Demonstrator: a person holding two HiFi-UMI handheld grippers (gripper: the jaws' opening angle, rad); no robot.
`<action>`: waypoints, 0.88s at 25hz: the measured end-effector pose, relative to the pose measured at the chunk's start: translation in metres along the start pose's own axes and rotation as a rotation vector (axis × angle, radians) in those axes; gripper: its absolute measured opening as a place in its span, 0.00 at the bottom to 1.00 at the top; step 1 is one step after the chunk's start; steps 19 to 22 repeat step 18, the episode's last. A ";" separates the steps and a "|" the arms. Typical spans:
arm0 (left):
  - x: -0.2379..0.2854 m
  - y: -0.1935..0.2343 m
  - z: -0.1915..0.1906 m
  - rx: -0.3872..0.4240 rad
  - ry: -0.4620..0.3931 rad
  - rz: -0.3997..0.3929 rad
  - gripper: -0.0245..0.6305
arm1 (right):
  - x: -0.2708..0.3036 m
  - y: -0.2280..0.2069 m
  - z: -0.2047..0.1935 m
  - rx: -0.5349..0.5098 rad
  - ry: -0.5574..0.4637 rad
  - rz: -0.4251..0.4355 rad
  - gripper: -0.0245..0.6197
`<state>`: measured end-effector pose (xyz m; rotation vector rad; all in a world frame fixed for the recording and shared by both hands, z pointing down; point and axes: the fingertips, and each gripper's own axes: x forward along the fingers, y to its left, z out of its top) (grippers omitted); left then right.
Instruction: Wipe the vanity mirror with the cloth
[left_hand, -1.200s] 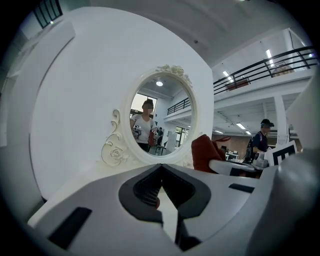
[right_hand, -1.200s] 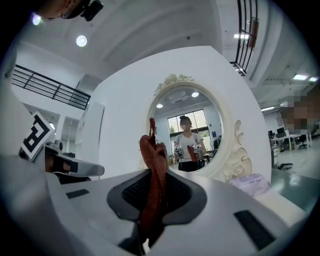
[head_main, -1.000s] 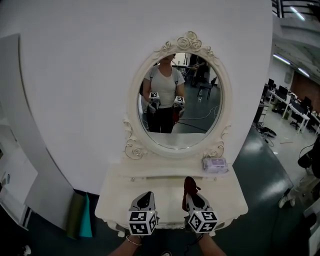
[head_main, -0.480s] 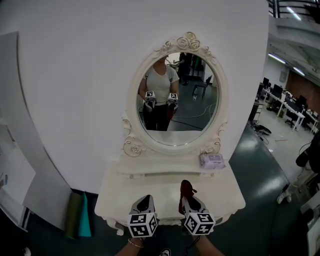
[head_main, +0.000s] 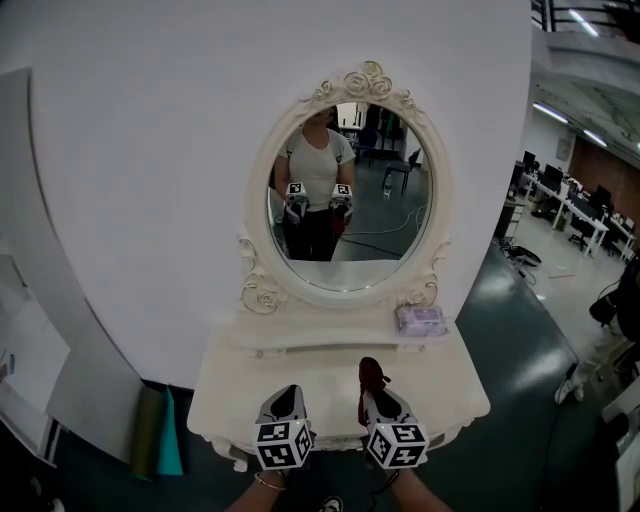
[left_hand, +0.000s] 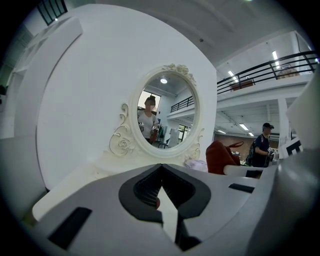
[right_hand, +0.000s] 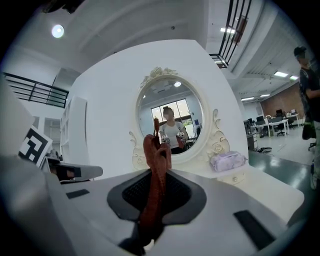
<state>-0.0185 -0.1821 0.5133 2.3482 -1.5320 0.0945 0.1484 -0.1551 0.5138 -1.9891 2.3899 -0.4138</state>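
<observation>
Nearest in the head view are both marker cubes at the bottom edge, over the front lip of the white vanity table (head_main: 225, 395). The left gripper (head_main: 289, 393) has its jaws pressed together at the tips with nothing between them, which its own view confirms (left_hand: 161, 169). The right gripper (head_main: 374, 396) is clamped on the dark red cloth (head_main: 371, 374). In the right gripper view (right_hand: 159, 175) the cloth (right_hand: 156, 150) runs pinched between the pads and stands up above the tips in a crumpled bunch. The cloth sits over the front part of the tabletop, well apart from the glass. The grippers are side by side, near each other and not touching. Further back, a pale lilac pack of wipes (head_main: 420, 319) lies on the raised rear shelf, just beside the lower right of the frame, and it also shows in the right gripper view (right_hand: 227, 161). Behind it the oval vanity mirror (head_main: 345, 190) stands upright in an ornate cream frame (head_main: 366, 80) with roses on top. The glass reflects a person (head_main: 315, 165) in a light top holding both grippers. The mirror backs onto a white curved wall panel (head_main: 150, 200). At the panel's foot, low left, a teal and olive item (head_main: 162, 432) stands on the dark floor. Far right is open office space with desks (head_main: 590, 215). The left gripper view shows another person (left_hand: 261, 147) in a dark cap off to the right.
</observation>
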 end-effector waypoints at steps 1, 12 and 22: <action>0.001 0.001 -0.001 -0.001 0.002 0.004 0.04 | 0.001 0.000 0.001 -0.003 -0.001 0.000 0.13; 0.013 -0.001 -0.005 0.000 0.016 0.005 0.04 | 0.004 -0.011 0.000 -0.002 0.007 -0.017 0.13; 0.016 -0.004 -0.008 -0.003 0.021 -0.003 0.04 | 0.003 -0.015 -0.001 -0.004 0.012 -0.033 0.13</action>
